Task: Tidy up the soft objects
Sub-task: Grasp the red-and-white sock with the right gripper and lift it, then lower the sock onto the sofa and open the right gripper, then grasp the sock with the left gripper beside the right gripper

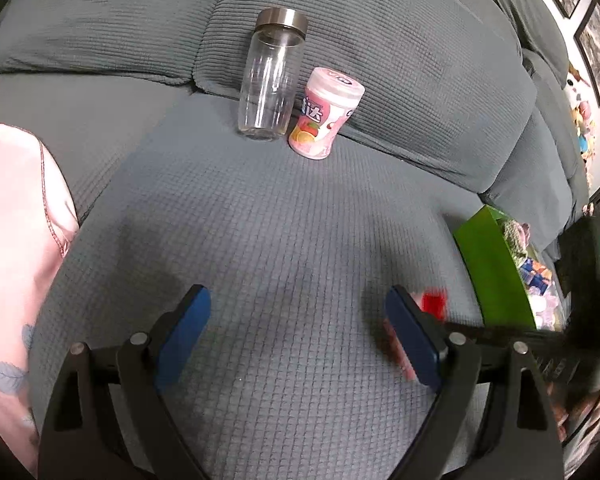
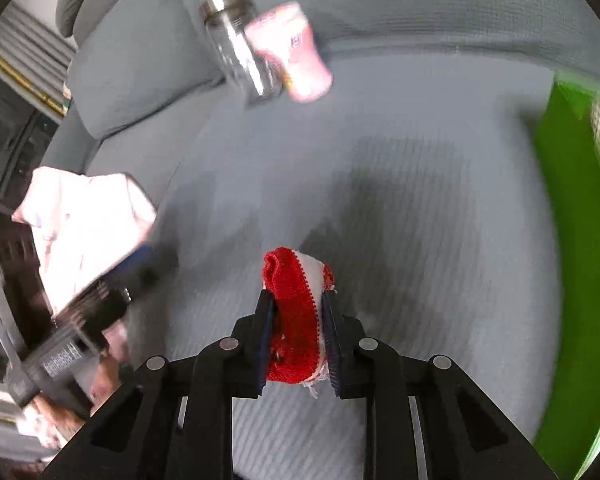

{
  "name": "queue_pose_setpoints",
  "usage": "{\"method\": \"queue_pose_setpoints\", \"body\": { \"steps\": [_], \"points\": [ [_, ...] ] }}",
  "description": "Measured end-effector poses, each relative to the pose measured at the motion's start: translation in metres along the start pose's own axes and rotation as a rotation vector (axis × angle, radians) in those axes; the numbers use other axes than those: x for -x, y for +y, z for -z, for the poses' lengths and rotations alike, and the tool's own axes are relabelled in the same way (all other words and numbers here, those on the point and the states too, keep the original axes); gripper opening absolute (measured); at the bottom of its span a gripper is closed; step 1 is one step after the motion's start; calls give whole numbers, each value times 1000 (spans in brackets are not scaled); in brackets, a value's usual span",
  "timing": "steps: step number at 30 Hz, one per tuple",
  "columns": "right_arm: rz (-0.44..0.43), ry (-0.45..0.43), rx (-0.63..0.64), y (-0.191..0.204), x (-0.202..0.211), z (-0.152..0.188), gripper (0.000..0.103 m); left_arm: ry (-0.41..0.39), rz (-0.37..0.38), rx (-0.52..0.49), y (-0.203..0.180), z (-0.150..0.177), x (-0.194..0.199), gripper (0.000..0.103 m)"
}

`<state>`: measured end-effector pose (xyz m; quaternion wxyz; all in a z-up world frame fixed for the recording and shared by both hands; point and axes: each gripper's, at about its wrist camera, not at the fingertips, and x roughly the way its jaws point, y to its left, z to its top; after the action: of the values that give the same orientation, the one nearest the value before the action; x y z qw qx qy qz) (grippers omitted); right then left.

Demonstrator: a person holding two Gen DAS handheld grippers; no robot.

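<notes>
A red and white knitted cloth (image 2: pixel 290 272) is pinched between the pads of my right gripper (image 2: pixel 296 300), which is shut on it just above the grey sofa seat (image 2: pixel 380 184). The same cloth (image 1: pixel 434 300) shows as a red blur behind the right finger of my left gripper (image 1: pixel 298 320). That gripper is open over bare seat fabric with nothing between its fingers. A green box (image 1: pixel 492 264) holding several soft items stands at the right. A pale pink cloth (image 1: pixel 16 240) lies at the left.
A clear glass jar (image 1: pixel 270 76) with a metal lid and a pink plastic canister (image 1: pixel 324 114) stand side by side against the back cushion (image 1: pixel 420 80). Framed pictures (image 1: pixel 592 40) hang on the wall at the far right.
</notes>
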<state>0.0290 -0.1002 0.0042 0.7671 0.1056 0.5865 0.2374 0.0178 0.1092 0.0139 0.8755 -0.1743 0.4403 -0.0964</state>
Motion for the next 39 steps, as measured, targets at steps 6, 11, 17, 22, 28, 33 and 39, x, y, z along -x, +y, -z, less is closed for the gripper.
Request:
{"method": "queue_pose_setpoints", "body": {
  "steps": [6,11,17,22,28,33,39],
  "points": [
    [-61,-11,-78,-23,-11,0,24,24,14,-1,-2,3,-5,89],
    [110,-79,9,-19,4,0,25,63,31,-16,-9,7,-16,89],
    [236,-143,11,-27,29,-8,38,99,65,-71,-27,17,-23,89],
    [191,-208,1,-31,53,-11,67,133,116,-72,-35,22,-30,87],
    [78,-211,-47,-37,49,-5,67,164,196,-68,-46,30,-38,84],
    [26,-176,-61,-40,33,-2,67,218,282,-75,-57,37,-51,71],
    [29,-118,-48,-40,11,3,62,216,284,-118,-68,43,-57,52]
  ]
}}
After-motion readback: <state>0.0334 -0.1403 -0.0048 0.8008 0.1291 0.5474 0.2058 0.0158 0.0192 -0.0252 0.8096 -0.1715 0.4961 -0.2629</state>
